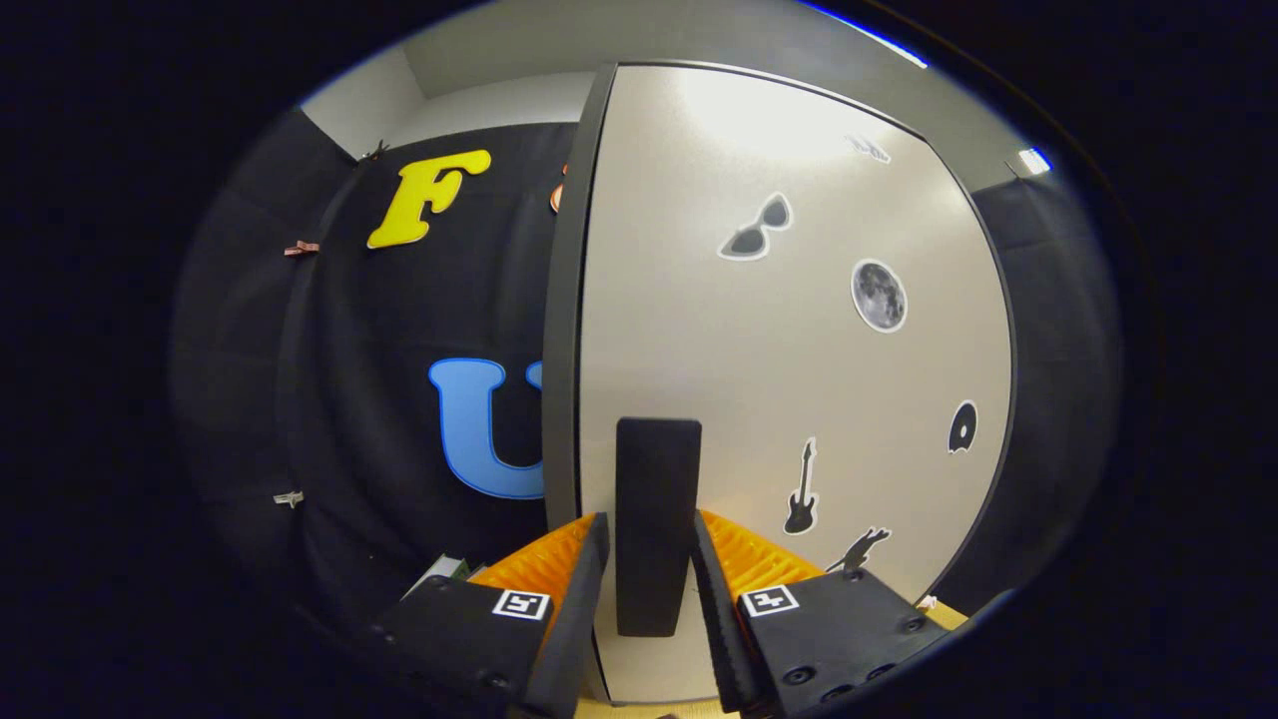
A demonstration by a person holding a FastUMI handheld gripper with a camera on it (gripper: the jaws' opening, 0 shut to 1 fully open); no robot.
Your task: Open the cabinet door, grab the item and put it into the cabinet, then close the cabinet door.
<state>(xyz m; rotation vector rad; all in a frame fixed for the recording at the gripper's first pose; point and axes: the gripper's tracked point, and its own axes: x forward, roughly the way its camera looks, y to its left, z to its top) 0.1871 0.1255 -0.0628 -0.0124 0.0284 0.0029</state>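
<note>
Gripper view. Hand-held gripper [647, 559] is up against the cabinet door [799, 379], with the door's dark bar handle [657, 519] standing between its two fingers. Narrow gaps show on each side of the handle, so the fingers bracket it closely; I cannot tell whether both press on it.

Handle: long axis vertical, upright on the pale door face, near the door's left edge. Door face carries small stickers: sunglasses [757, 232], a moon [879, 296], a guitar [801, 491].

Door's dark left edge [565, 300] stands proud against the booth wall behind it. No cabinet interior is visible from this angle, so whether the door is shut or swung partly open cannot be settled.

Progress, as a judgement: the step in hand concerns the door handle, either the opening pull or the closing push. The item to be stowed cannot be identified here, so which of the two it is stays open. If opening, nearly all remains: swing door, fetch item, place, close.

A strip of pale bench [949, 611] shows below the door's lower right corner.
</note>
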